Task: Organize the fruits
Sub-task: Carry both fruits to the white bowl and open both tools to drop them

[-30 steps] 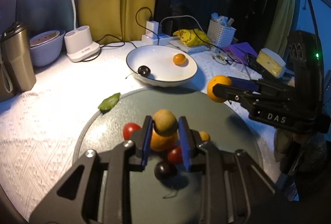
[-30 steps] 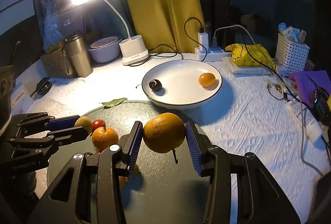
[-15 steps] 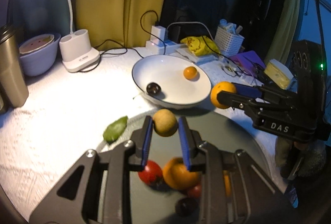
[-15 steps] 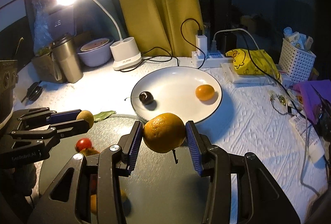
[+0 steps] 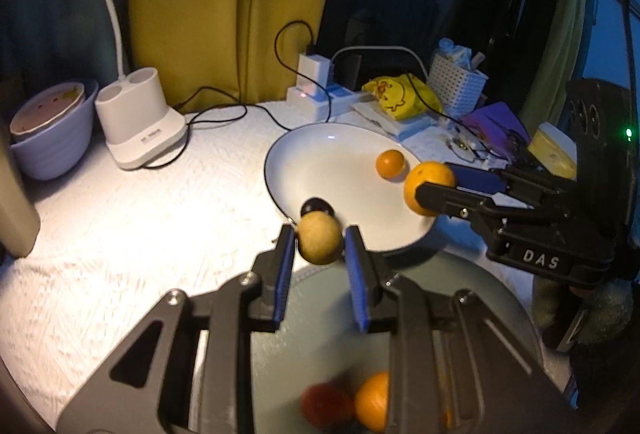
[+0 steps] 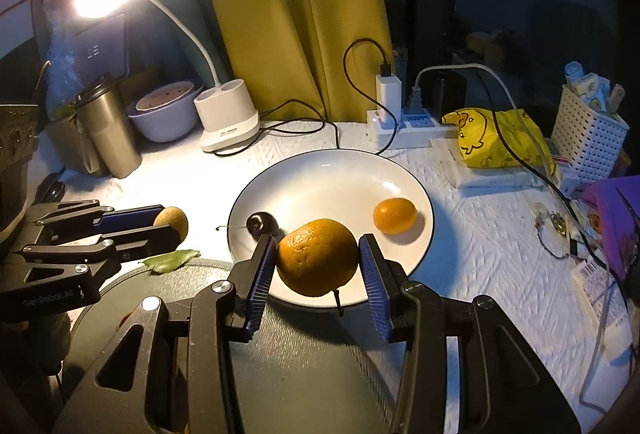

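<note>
Two fruits are held above the counter: a small tan round fruit is clamped between the blue pads of the left gripper at the centre of the left view, and a large orange is pinched by the right gripper at the centre of the right view. Both are seen at the near rim of the white plate, in which a dark cherry and a small orange are lying well apart. A grey round tray is seen at the bottom of both views; blurred red and orange fruits are left on it. A green leaf is lying at the tray's upper left edge. Behind the plate, the upper part of the frames is crowded by a lamp base, a power strip with trailing cables, a yellow bag and a white basket.
</note>
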Demonstrator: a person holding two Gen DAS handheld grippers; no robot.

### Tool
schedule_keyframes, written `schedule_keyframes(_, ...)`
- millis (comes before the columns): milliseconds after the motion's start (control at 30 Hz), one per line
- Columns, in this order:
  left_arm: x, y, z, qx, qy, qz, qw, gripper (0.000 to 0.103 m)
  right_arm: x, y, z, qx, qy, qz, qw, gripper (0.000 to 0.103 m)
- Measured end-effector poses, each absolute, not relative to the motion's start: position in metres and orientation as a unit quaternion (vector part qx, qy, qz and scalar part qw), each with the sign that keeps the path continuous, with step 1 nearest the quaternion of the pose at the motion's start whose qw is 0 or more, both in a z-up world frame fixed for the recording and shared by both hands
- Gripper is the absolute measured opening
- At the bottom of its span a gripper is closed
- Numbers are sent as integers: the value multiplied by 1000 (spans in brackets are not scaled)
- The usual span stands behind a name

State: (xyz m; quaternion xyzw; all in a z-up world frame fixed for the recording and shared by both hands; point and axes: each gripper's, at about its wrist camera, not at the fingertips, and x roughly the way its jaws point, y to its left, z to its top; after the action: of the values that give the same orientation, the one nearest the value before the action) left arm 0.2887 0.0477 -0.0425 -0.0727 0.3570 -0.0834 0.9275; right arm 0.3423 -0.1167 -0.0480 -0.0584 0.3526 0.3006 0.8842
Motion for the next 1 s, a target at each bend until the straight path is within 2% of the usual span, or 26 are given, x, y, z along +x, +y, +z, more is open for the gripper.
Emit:
schedule_keyframes(700, 368, 50, -55, -85, 380, -86, 917, 26, 425, -86, -78, 12, 410, 305, 859, 46)
schedule_keyframes(900, 375, 55, -60, -98, 394, -79, 911, 28, 429, -84, -85, 19, 421, 294, 858, 46)
schedule_keyframes(1000, 372, 57, -58, -103, 391, -69, 912, 33, 429, -86, -83, 20, 420, 290, 860, 46)
